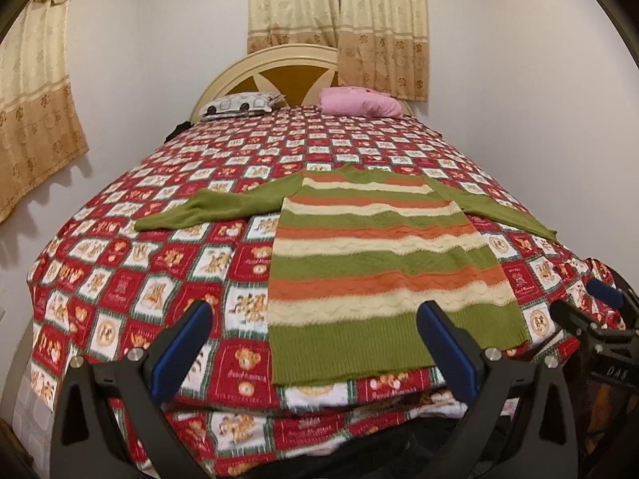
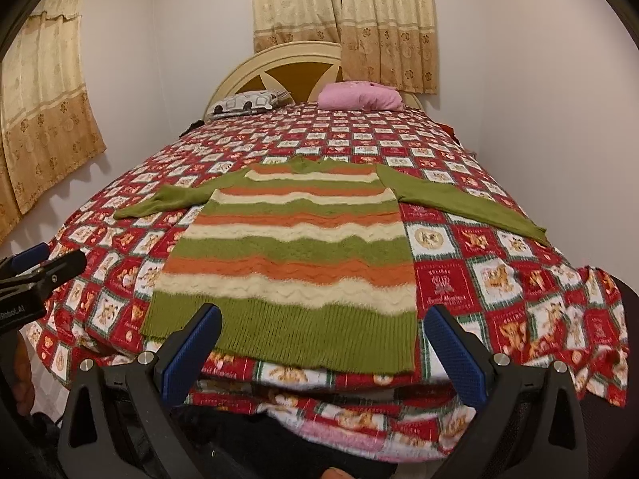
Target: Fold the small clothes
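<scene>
The striped sweater [image 1: 383, 263] lay flat on the bed's patterned cover [image 1: 131, 279], sleeves spread, hem toward the near edge, while the left gripper [image 1: 315, 343] and right gripper [image 2: 323, 343] hovered before it, jaws apart and empty.

My sweater [image 1: 383, 247] is fuzzy knit wool, ribbed at the hem, lying on a printed matt cotton bedspread [image 1: 159, 279]. My left gripper [image 1: 315, 343] and right gripper [image 2: 323, 347] are matt black plastic with textured blue rubbery pads [image 2: 455, 355] and shiny metal bolts. The headboard [image 1: 279, 68] looks like glossy painted wood.
</scene>
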{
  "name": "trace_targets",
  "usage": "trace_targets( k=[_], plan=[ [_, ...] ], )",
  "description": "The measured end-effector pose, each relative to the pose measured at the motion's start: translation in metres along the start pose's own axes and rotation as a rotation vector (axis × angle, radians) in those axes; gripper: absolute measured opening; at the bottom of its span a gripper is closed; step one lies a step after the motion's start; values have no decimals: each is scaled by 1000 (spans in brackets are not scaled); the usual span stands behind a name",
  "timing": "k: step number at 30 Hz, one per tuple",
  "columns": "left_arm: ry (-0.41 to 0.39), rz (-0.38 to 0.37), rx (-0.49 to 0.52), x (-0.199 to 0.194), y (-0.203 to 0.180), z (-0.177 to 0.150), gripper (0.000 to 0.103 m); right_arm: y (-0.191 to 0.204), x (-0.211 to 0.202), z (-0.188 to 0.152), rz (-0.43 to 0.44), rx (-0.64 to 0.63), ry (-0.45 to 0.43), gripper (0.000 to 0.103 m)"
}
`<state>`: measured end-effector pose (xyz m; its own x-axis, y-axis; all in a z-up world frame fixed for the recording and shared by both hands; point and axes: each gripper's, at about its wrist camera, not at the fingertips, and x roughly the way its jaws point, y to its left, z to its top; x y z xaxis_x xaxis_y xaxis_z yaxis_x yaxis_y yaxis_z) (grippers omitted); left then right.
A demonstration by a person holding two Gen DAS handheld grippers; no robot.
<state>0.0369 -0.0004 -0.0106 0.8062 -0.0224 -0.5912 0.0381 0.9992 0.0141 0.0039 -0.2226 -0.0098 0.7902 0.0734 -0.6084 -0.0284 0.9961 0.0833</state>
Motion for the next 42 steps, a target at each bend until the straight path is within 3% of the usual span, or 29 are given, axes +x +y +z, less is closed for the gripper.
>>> trace_targets(
  k=[6, 11, 19, 23, 31, 40, 42],
  plan=[
    [11, -3, 2, 34, -1, 21, 103, -17, 32, 11, 2, 4, -8, 102],
    [69, -29, 22, 81, -10, 41, 103, -39, 63, 23, 1, 22, -7, 102],
    [89, -7, 55, 144, -17, 80, 103, -106, 131, 62, -73, 168, 52, 102],
    [61, 58, 69, 180, -21, 95, 103, -148, 169, 79, -110, 247, 107, 102],
    [132, 77, 82, 258, -29, 107, 103, -268, 230, 92, -248, 462, 189, 102],
    [168, 121, 106, 309, -26, 122, 103, -396, 261, 84, -421, 701, 242, 101],
    [182, 126, 103, 321, -23, 124, 103, -413, 265, 84, -440, 732, 254, 97]
  ],
)
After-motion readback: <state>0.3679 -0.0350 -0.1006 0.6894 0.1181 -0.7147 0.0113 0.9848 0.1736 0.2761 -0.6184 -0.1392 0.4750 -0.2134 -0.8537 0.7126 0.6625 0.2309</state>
